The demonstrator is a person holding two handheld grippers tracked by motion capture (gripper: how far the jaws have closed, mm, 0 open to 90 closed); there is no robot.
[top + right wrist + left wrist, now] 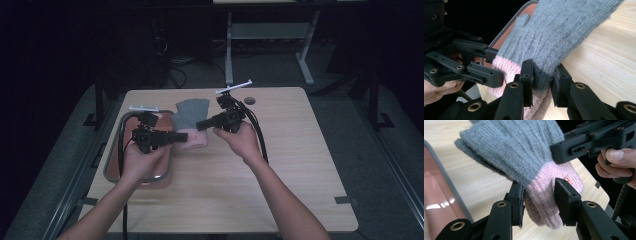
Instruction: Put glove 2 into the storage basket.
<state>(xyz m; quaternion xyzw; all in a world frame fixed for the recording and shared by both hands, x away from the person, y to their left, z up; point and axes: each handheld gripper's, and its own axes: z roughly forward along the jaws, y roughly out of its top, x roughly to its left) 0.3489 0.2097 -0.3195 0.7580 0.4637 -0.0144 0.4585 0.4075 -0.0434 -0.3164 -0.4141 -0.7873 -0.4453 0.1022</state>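
Only label in sight: a small orange tab (568,179) sewn on the pink cuff of the glove (524,157); any writing on it was too small to read.

Glove was a knit one, grey over the hand and fingers with a ribbed pattern, fuzzy pink cuff (544,202). Fingers (192,106) pointed away from the person in the high view, thumb (522,20) visible in the right gripper view.

It was held up between both grippers over the worktop (280,165), just right of the tray (114,165), a grey-rimmed one with a reddish-brown floor sitting at the worktop's left edge.

Left gripper (539,202): jaws narrow, clamped on the pink cuff. One pad sat against the cuff where the grey begins, the other against the side by the tab.

Right gripper (542,82): jaws narrow too, pinched on the glove at the grey/pink boundary, fabric bunched between the pads.

Both grippers met at the cuff end, jaws close together, coming in from opposite sides.
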